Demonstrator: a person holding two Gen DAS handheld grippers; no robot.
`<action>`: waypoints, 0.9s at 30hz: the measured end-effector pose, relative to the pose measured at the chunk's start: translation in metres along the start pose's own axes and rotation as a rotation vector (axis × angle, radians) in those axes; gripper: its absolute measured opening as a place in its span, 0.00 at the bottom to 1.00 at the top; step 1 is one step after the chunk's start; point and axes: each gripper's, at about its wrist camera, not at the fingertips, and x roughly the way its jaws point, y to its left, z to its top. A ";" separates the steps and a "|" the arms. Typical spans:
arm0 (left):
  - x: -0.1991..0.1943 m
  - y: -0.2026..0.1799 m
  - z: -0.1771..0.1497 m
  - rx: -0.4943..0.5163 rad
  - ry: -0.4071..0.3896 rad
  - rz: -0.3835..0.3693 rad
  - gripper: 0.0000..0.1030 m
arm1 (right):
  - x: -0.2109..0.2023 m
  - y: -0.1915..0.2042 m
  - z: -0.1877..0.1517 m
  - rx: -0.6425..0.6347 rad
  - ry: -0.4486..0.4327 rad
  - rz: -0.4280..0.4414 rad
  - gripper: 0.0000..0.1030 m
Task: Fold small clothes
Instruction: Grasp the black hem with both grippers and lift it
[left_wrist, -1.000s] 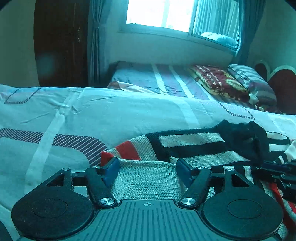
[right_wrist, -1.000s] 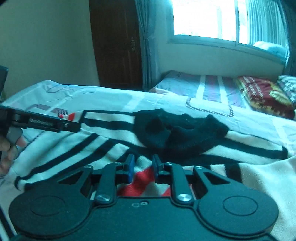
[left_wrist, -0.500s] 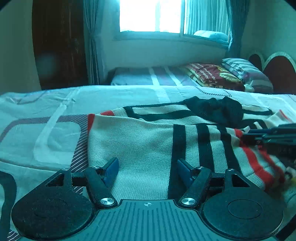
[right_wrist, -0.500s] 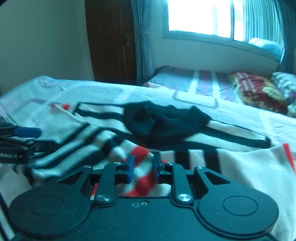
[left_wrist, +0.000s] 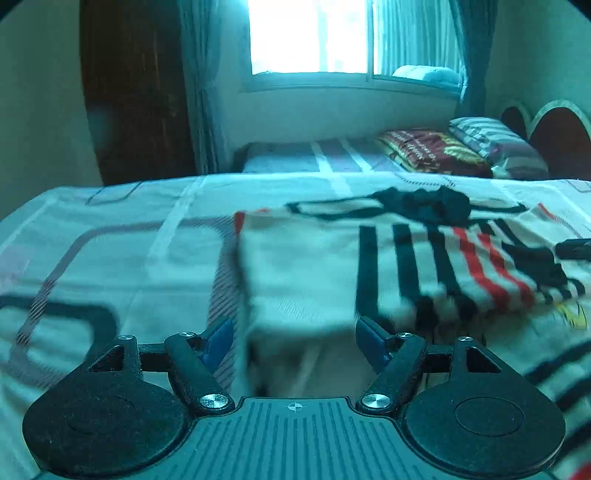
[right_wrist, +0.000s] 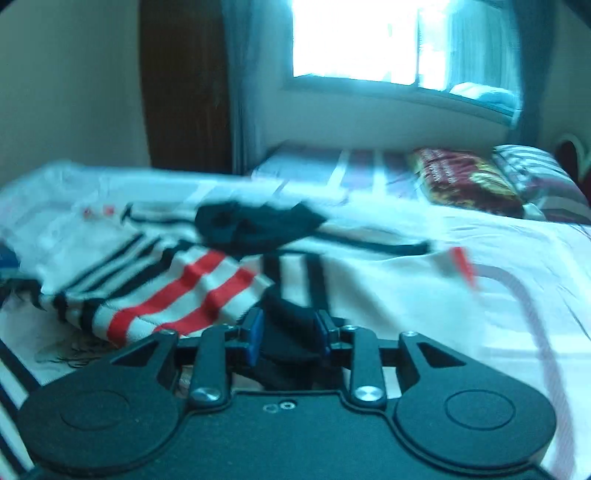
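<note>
A cream knit sweater (left_wrist: 314, 269) with black and red stripes and a black collar (left_wrist: 424, 206) lies on the bed, a striped part folded over its middle. My left gripper (left_wrist: 293, 338) is open and empty, just short of the sweater's near edge. In the right wrist view the sweater (right_wrist: 192, 288) spreads ahead with its black collar (right_wrist: 255, 225) at the far side. My right gripper (right_wrist: 288, 332) is part open, its blue pads (right_wrist: 255, 332) on either side of a black stripe without squeezing it. The right gripper's tip (left_wrist: 574, 248) shows at the right edge of the left wrist view.
The bedsheet (left_wrist: 110, 258) is pale with dark curved lines. A second bed (left_wrist: 332, 155) with a red patterned pillow (left_wrist: 432, 147) and a striped pillow (left_wrist: 495, 142) stands under the window. A dark door (left_wrist: 136, 92) and curtains are at the back left.
My right gripper has opened and let go of the red-striped fabric, which now lies folded over the sweater. Both grippers have drawn back toward the near edge.
</note>
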 end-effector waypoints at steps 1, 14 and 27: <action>-0.011 0.005 -0.011 -0.003 0.015 -0.002 0.71 | -0.014 -0.007 -0.006 0.021 -0.002 0.002 0.29; -0.135 0.045 -0.146 -0.343 0.218 -0.332 0.46 | -0.188 -0.063 -0.154 0.430 0.200 0.108 0.30; -0.123 0.051 -0.192 -0.690 0.271 -0.649 0.42 | -0.200 -0.061 -0.209 0.829 0.212 0.307 0.30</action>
